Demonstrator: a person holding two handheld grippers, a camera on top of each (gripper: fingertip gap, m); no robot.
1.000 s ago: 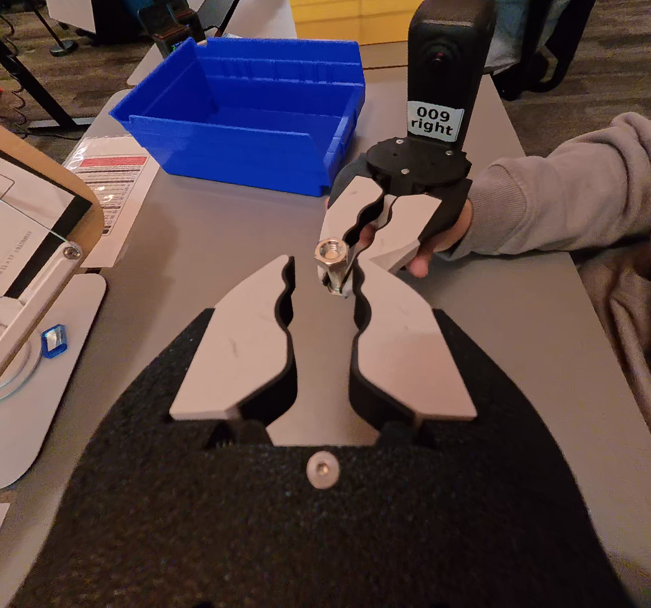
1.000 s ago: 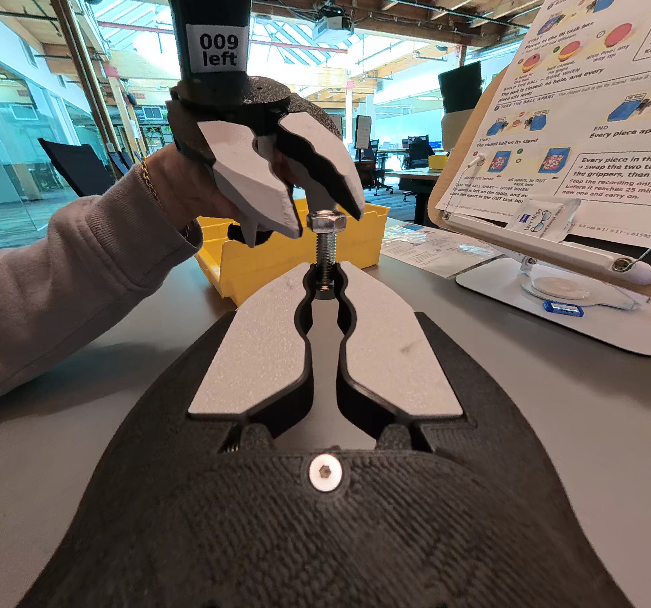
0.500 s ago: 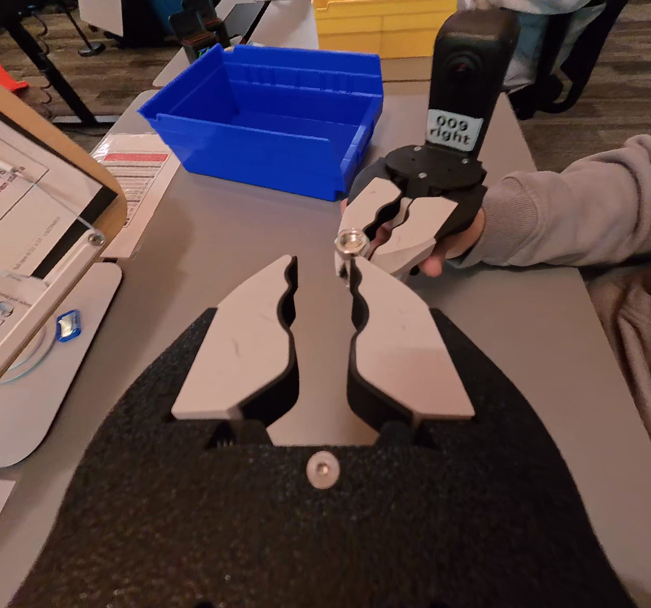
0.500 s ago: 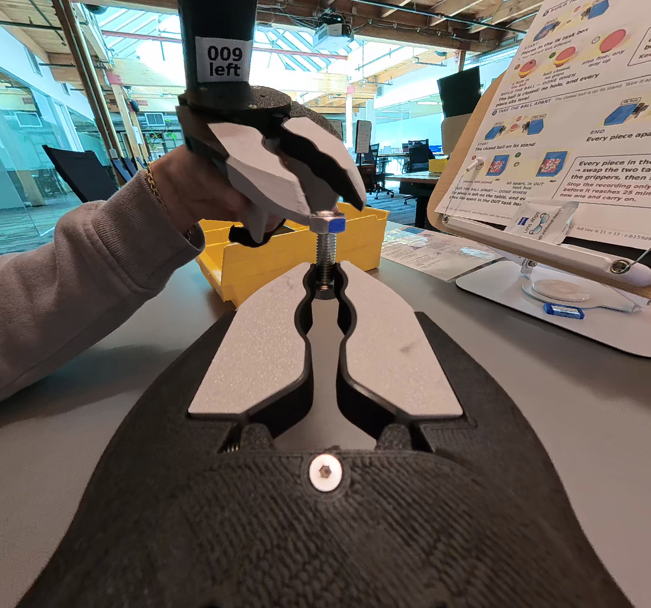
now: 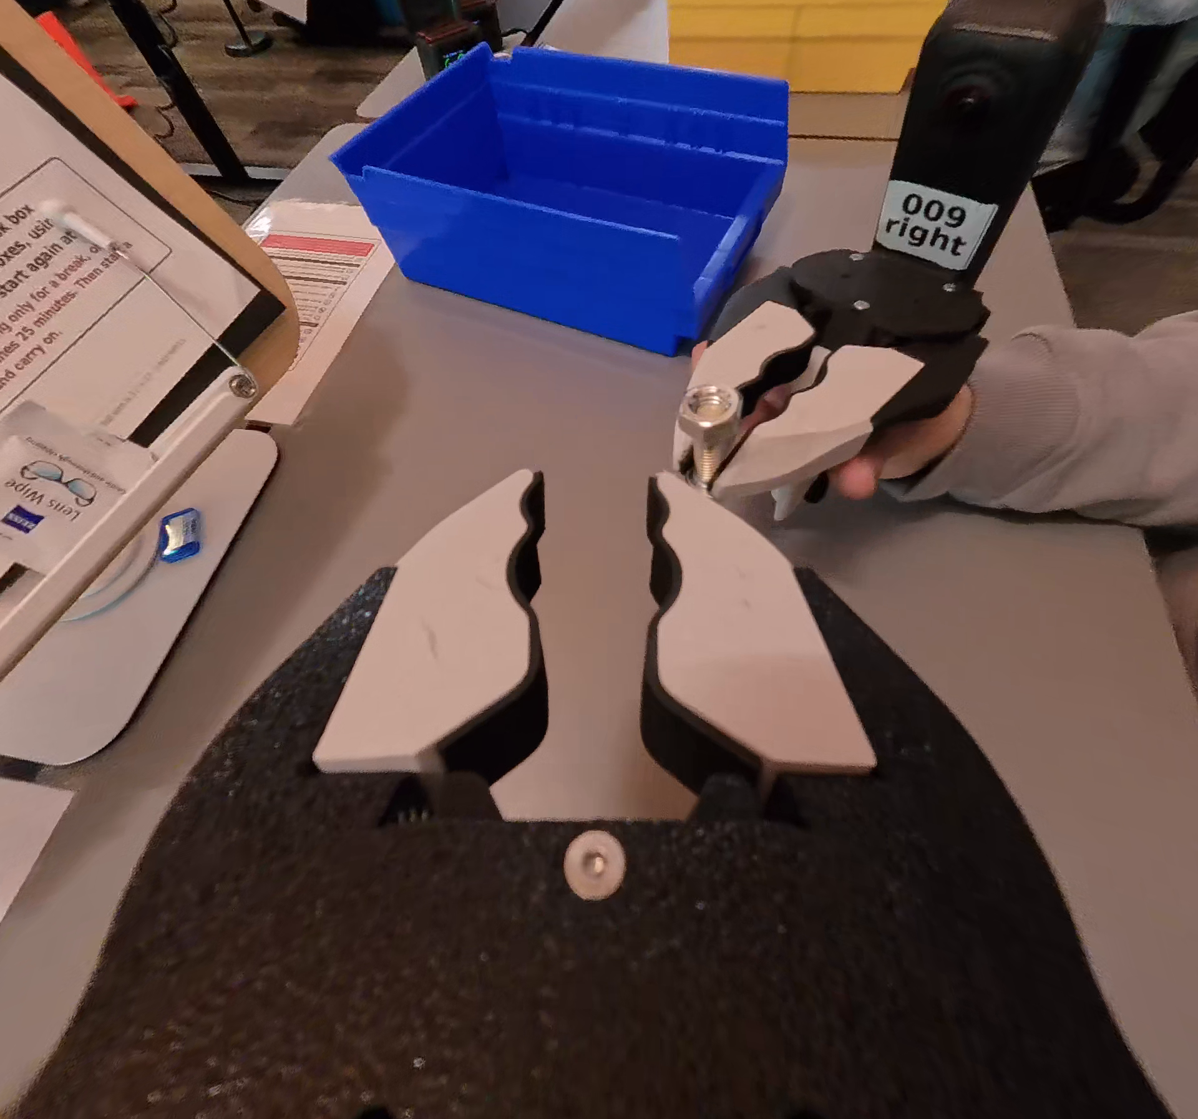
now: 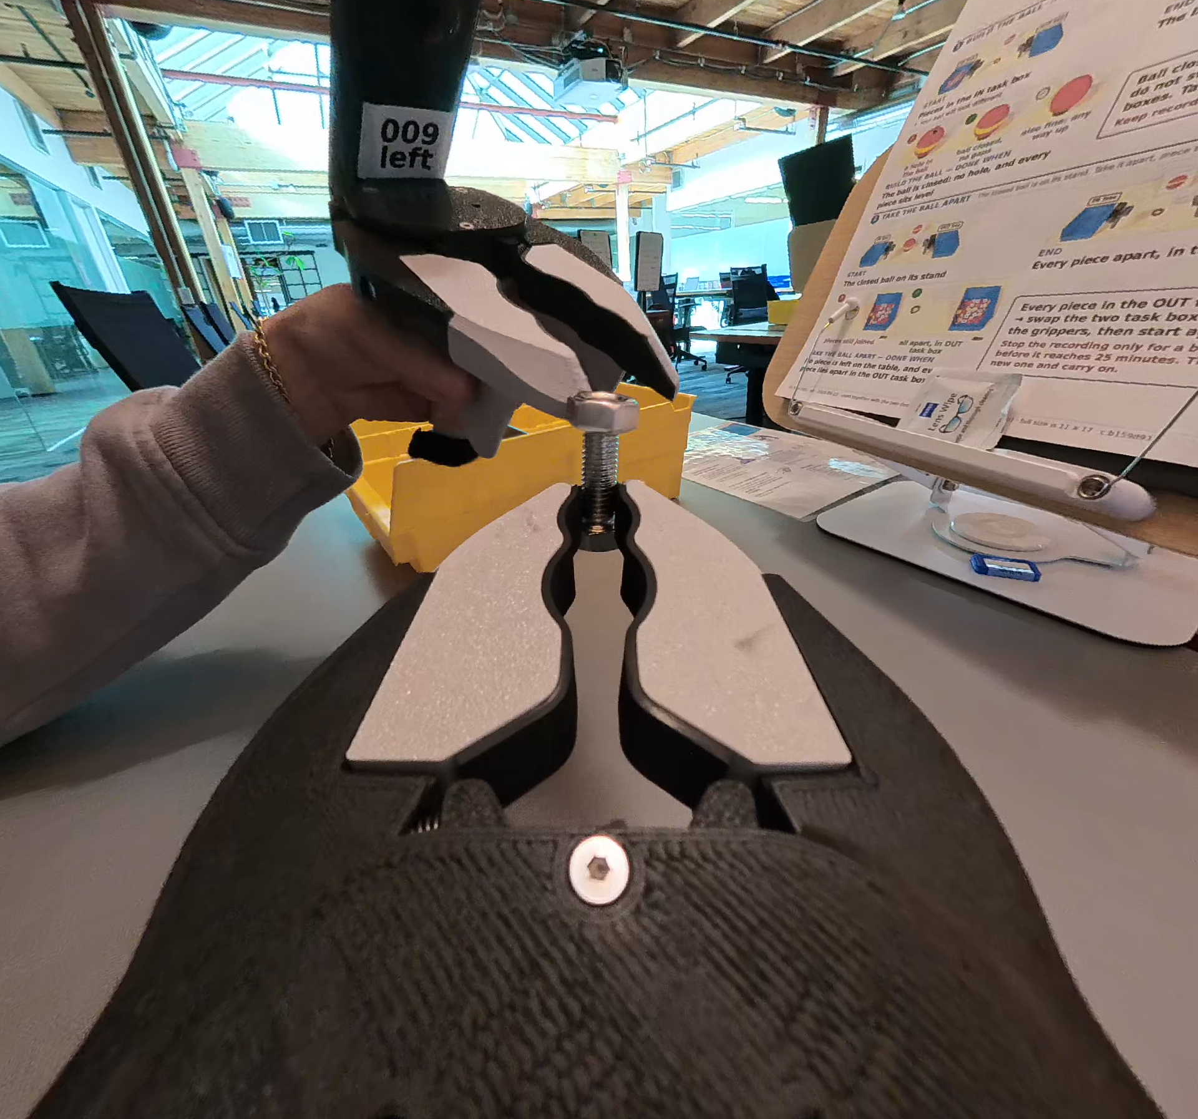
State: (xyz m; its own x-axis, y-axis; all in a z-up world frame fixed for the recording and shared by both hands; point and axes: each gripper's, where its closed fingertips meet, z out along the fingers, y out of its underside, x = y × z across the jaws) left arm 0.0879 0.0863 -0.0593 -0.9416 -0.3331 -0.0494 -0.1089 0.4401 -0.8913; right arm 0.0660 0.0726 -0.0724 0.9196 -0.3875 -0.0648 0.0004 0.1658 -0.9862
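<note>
Standing upright in the pinched right claw (image 6: 598,504), silver threaded bolt (image 6: 599,466) with hex nut (image 6: 603,412), left claw (image 5: 595,492) parted, bare

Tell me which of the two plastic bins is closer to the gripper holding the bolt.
The blue bin. Its corner sits just beside the right gripper clamping the bolt; the yellow bin lies farther back.

**Silver, grey, blue, yellow**

A silver threaded metal bolt (image 6: 599,466) with a silver hexagonal nut (image 6: 603,412) shows between pale grey fingers (image 6: 480,628) edged in black. A blue plastic bin (image 5: 570,206) and a yellow plastic bin (image 5: 804,5) sit on the plain grey table (image 5: 518,401).
</note>
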